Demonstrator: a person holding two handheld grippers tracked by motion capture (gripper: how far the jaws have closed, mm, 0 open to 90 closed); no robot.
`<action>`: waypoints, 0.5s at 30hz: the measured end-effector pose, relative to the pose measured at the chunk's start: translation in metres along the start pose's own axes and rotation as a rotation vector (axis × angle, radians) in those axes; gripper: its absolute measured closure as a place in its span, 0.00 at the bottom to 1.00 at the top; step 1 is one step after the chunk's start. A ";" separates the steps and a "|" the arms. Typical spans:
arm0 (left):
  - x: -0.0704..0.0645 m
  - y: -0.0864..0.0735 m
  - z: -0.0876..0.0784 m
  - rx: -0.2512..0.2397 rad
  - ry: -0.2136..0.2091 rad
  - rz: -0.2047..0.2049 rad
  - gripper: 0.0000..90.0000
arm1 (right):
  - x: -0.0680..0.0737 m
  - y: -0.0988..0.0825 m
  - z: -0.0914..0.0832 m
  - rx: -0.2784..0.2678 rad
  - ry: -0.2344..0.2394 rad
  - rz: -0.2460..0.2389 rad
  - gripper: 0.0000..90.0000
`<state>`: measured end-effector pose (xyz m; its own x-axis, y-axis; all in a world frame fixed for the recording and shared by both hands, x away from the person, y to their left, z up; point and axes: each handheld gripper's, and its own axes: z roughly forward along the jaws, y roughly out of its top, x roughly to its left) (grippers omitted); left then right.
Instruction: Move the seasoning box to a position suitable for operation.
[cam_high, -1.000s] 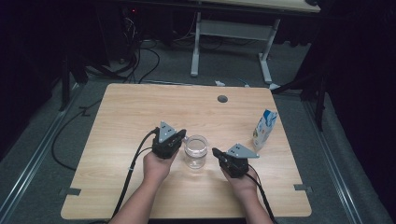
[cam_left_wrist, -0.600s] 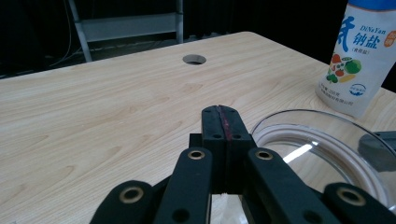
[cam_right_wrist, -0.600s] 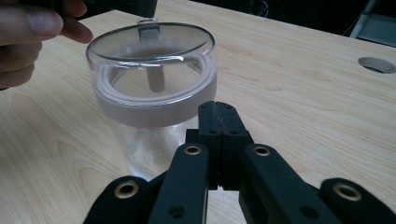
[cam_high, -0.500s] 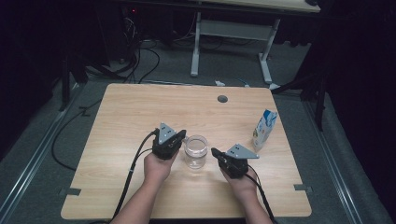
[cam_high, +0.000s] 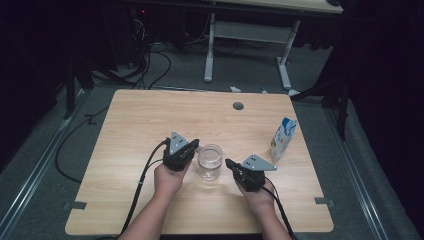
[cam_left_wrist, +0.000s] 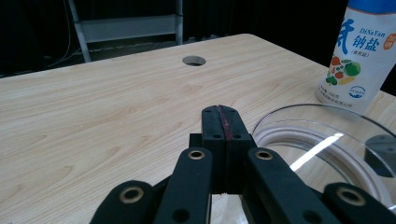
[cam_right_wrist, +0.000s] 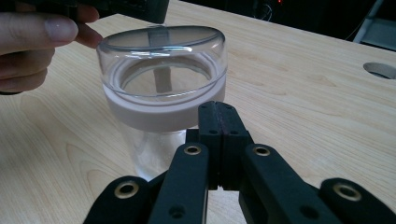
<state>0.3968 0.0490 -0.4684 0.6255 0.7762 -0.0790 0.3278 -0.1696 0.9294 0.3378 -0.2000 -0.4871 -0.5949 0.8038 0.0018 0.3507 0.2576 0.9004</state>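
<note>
A clear jar (cam_high: 209, 162) with a clear domed lid and a white collar (cam_right_wrist: 161, 112) stands upright near the middle of the wooden table (cam_high: 140, 115). My left gripper (cam_high: 192, 145) sits just left of the jar, jaws shut with nothing between them; its own view has the shut jaw tips (cam_left_wrist: 220, 122) beside the jar's lid (cam_left_wrist: 322, 140). My right gripper (cam_high: 229, 163) lies just right of the jar, also shut and empty, its tips (cam_right_wrist: 219, 119) pointing at the jar's collar. A hand (cam_right_wrist: 32, 44) holds the left gripper beyond the jar.
A white and blue carton of salt (cam_high: 283, 138) stands upright near the table's right edge, also in the left gripper view (cam_left_wrist: 364, 56). A round cable hole (cam_high: 238, 106) lies at the table's far side. Cables trail from both grippers toward the near edge.
</note>
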 end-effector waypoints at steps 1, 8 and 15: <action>0.000 0.000 0.000 -0.001 0.002 0.001 1.00 | 0.001 0.001 -0.001 -0.007 0.002 -0.001 1.00; 0.000 0.000 0.000 -0.001 -0.001 -0.002 1.00 | 0.004 0.003 -0.001 -0.010 0.006 -0.013 1.00; 0.001 0.000 0.000 -0.001 -0.004 -0.004 1.00 | 0.005 0.003 0.000 -0.007 0.013 -0.014 1.00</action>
<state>0.3974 0.0493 -0.4687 0.6270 0.7745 -0.0843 0.3295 -0.1656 0.9295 0.3359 -0.1953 -0.4848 -0.6091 0.7931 -0.0057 0.3369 0.2652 0.9034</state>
